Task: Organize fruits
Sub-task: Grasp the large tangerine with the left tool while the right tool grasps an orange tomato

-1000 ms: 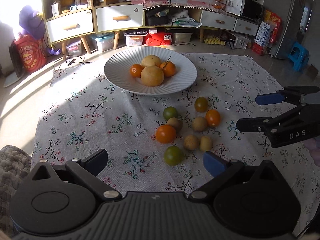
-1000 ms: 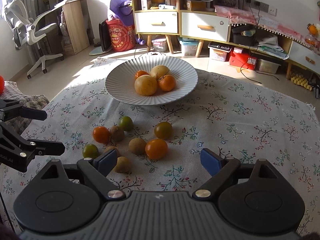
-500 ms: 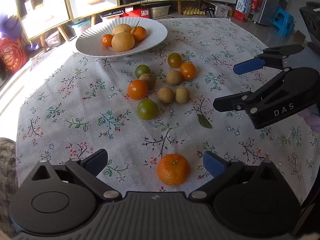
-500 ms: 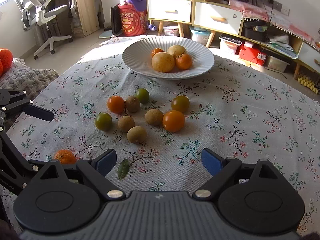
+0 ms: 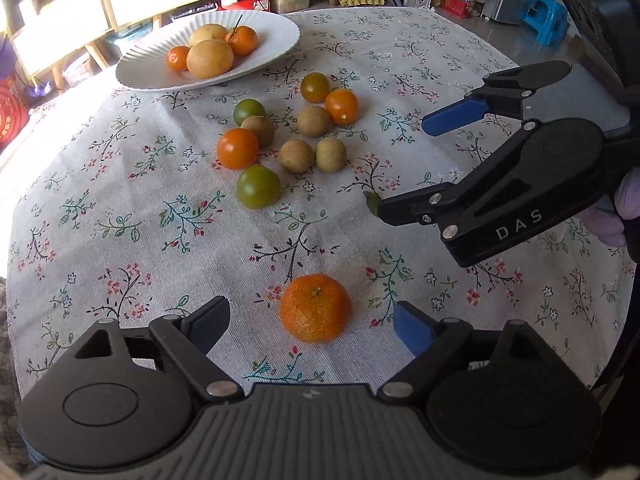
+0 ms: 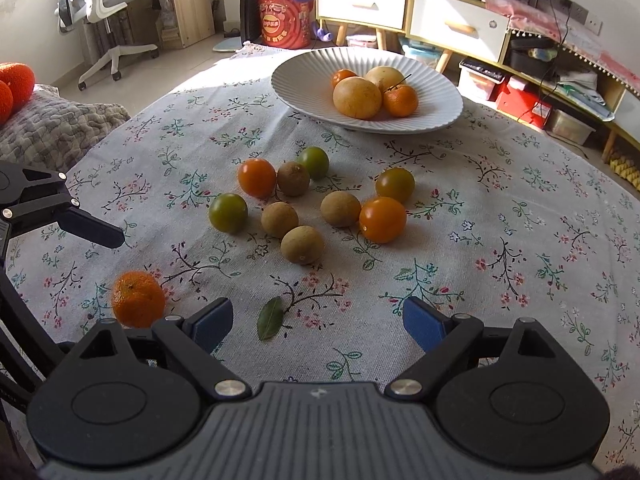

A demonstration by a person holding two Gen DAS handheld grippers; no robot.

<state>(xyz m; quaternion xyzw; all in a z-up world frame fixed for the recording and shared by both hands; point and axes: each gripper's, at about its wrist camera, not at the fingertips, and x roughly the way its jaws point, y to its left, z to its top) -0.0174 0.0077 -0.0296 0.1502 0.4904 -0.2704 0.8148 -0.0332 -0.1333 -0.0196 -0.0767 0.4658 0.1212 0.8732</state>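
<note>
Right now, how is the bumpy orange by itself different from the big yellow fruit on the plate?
The bumpy orange is deep orange with pitted skin; the big yellow fruit is pale and smooth. The orange lies alone on the tablecloth, between the left gripper's open fingers; the yellow fruit sits on the white plate beside other fruit. Both are round.

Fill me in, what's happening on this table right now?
A person holds a gripper in each hand, sorting fruit. The left gripper has just been closing its jaws around a mandarin on the tablecloth, not yet pressing it. The right gripper hovers open near a leaf. Four fruits already sit in the white plate; the small ones remain loose.
</note>
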